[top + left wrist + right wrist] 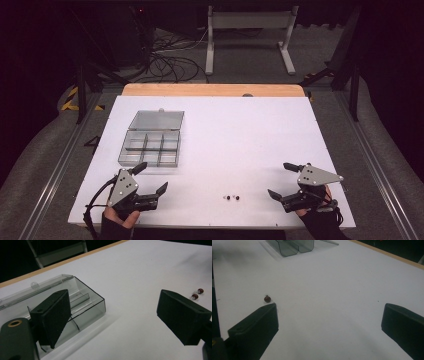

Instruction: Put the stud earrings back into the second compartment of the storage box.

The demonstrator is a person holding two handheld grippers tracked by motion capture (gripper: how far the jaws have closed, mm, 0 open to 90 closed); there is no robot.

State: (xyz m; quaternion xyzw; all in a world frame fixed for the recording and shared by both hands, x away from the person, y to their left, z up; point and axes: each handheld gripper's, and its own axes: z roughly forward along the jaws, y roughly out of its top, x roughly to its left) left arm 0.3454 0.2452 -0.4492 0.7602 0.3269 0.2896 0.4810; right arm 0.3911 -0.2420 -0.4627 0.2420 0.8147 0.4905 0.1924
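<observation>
From above, the small dark beads [231, 197] near the table's [250, 130] front edge are mere specks; the left gripper view shows them red, with wire loops. Left gripper [150, 181] and right gripper [284, 180] gape wide, empty. Clear compartment box [150, 148] sits open, far left.

white table [260, 140], organiser box [151, 147], beads [231, 197]

The left gripper [151, 176] sits low at the near left of the table, held from below by the person's left hand [119, 218], its jaws spread wide and pointing toward the right. The right gripper [282, 180] sits at the near right in the right hand [314, 212], jaws likewise spread wide, pointing left. Both hold nothing.
</observation>
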